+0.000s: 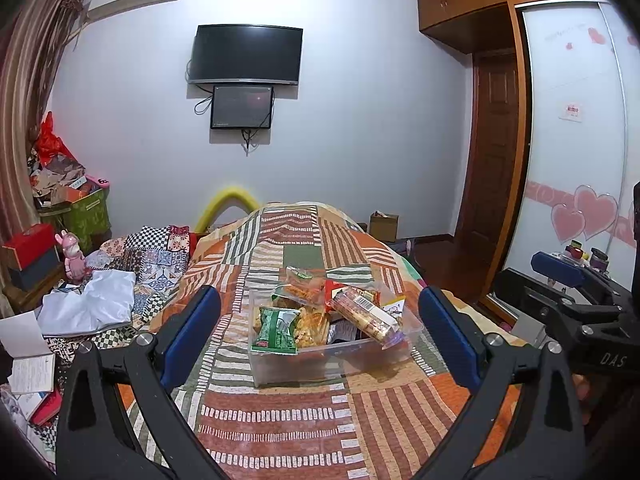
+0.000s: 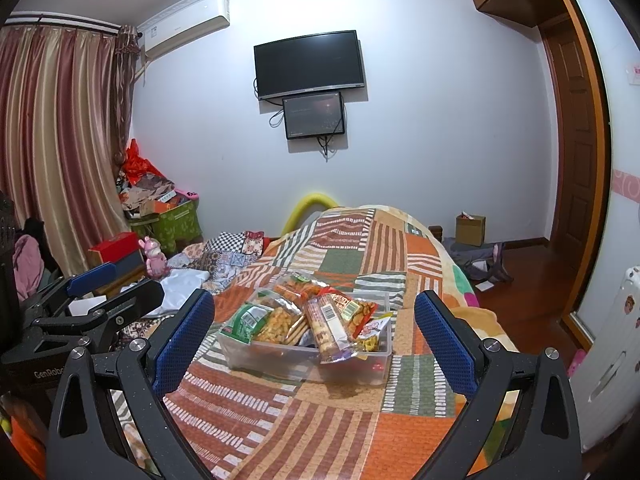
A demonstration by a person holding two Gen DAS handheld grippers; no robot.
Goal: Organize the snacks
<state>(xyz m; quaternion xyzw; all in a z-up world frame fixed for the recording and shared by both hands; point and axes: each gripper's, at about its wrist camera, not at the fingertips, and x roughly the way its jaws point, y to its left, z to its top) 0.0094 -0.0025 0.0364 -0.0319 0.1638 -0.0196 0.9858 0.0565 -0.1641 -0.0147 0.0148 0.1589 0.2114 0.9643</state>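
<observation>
Snacks [image 1: 320, 312] fill clear bin [image 1: 296, 368] on bed [image 1: 280, 420], at 12 o'clock from both tools. Left hand-held gripper [image 1: 320, 332] spread wide, empty. Right hand-held gripper [image 2: 316, 334] likewise wide apart, empty.

A clear plastic bin [image 1: 304, 364] is set on the quilted bed [image 1: 280, 432], with snack packets [image 1: 320, 312] piled in it. Behind the bed, a television [image 1: 246, 54] is mounted above a smaller monitor [image 1: 242, 107].
</observation>
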